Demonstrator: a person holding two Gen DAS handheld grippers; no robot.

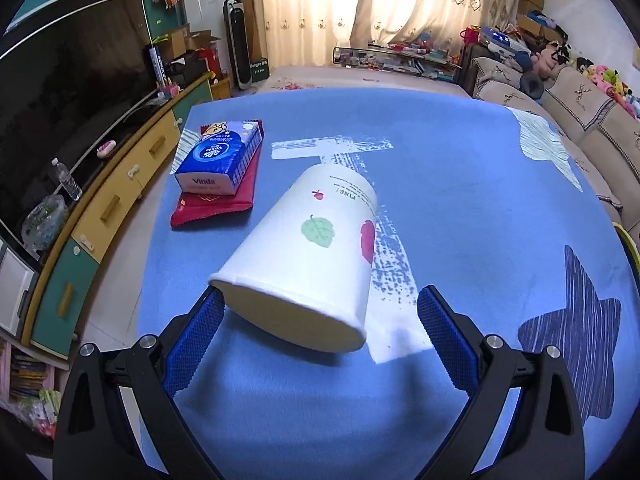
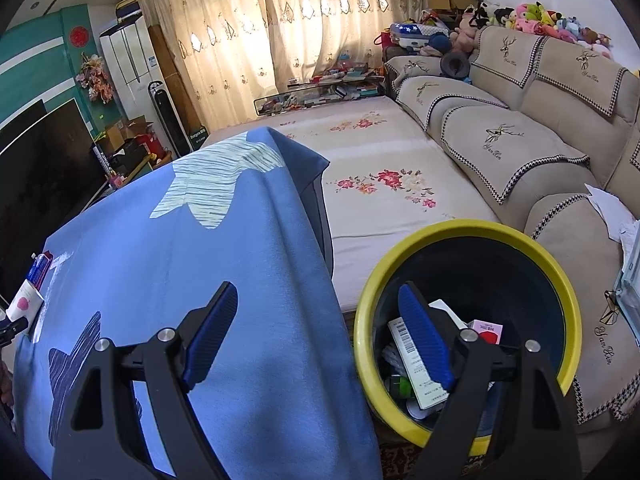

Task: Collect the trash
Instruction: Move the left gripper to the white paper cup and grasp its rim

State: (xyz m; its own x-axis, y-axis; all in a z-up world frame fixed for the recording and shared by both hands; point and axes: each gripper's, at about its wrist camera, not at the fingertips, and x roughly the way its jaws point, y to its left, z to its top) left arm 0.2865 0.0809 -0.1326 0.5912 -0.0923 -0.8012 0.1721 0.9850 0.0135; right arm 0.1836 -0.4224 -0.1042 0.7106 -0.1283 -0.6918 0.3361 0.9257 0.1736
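In the left wrist view, the left hand-held gripper (image 1: 320, 316) is standing with its jaws wide apart over the blue-clothed counter (image 1: 460, 200). A white paper cup (image 1: 312, 256) printed with a green leaf and red shapes is lying on its side on the cloth, its open mouth facing the camera between the two blue pads. The rim is sitting right at the left pad; whether it touches I cannot tell, and the right pad is standing clear of it. Beyond the cup, toward the far left corner, a blue tissue pack (image 1: 220, 156) is resting on top of a red packet (image 1: 224, 196). This view is showing no more than a yellow sliver at its right edge where the bin would be.

In the right wrist view, the right hand-held gripper (image 2: 320, 332) is also gaping wide with nothing between its fingers, hanging over the counter's right edge. Only here is the yellow-rimmed bin (image 2: 552, 280) showing, on the floor beside the counter and in front of a beige sofa (image 2: 520, 128), already holding a white barcoded box (image 2: 416, 364) and other scraps. The cup is appearing only as a small shape at the far left edge.
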